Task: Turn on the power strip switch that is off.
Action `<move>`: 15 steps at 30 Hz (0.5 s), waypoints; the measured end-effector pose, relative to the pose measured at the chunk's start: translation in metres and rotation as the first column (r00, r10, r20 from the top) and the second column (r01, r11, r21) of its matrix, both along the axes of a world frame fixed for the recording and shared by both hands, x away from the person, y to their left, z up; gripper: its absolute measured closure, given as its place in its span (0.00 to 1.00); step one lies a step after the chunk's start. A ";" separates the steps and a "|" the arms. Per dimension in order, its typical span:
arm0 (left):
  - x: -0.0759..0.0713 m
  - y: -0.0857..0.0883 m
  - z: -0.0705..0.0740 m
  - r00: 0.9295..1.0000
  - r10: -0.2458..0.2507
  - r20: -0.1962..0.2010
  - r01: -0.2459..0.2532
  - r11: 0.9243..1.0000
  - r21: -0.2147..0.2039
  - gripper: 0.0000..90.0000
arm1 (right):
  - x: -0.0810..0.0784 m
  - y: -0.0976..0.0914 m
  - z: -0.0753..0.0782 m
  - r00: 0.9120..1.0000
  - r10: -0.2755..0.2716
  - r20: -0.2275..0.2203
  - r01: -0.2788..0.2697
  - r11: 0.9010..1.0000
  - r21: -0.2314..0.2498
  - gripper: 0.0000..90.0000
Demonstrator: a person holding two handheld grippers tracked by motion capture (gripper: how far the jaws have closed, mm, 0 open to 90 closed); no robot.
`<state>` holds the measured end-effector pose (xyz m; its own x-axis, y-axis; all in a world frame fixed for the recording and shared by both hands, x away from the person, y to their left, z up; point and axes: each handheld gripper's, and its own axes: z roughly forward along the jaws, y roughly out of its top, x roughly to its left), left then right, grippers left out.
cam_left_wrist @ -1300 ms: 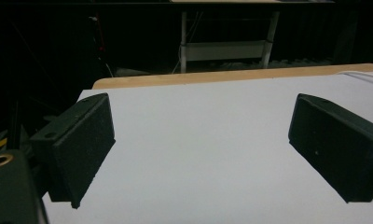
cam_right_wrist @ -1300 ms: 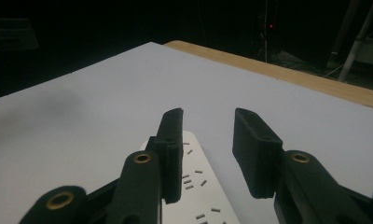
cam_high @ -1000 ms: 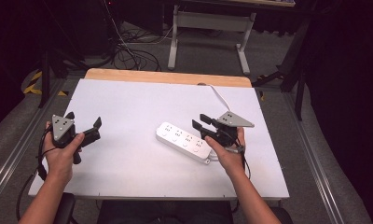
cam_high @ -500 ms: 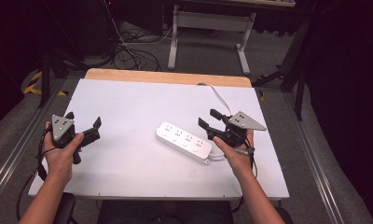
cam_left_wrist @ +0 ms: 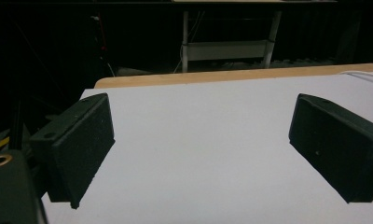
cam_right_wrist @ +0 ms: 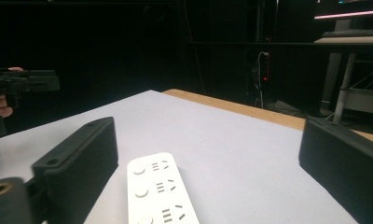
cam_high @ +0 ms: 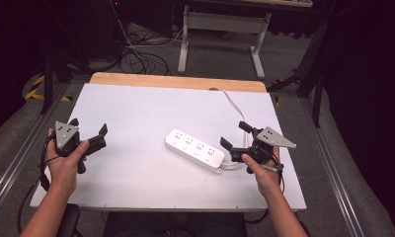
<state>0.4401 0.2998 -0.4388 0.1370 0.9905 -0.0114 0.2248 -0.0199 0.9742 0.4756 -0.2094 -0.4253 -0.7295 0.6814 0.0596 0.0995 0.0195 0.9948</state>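
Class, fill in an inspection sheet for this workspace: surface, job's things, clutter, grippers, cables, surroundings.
Surface: white table, wooden strip along far edge.
Job's things: white power strip lying flat, right of centre.
Clutter: nothing seen.
Grippers: left gripper open, over bare table; right gripper open, jaws at the strip's near end, not touching.
Cables: strip's white cord runs to far edge.
Surroundings: dark floor, metal stand, loose floor cables.

So the power strip [cam_high: 194, 150] lies on the bench [cam_high: 136, 108] a bit right of centre, angled, with its cord [cam_high: 233, 104] running off toward the far edge. Right gripper [cam_high: 237, 135] sits just to the strip's right, left gripper [cam_high: 89, 129] is well apart over by the bench's left edge.
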 end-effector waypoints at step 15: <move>0.000 0.001 0.001 1.000 0.002 -0.001 -0.002 1.000 -0.003 0.06 | 0.002 -0.006 -0.006 1.000 0.005 -0.008 -0.005 0.999 0.054 0.03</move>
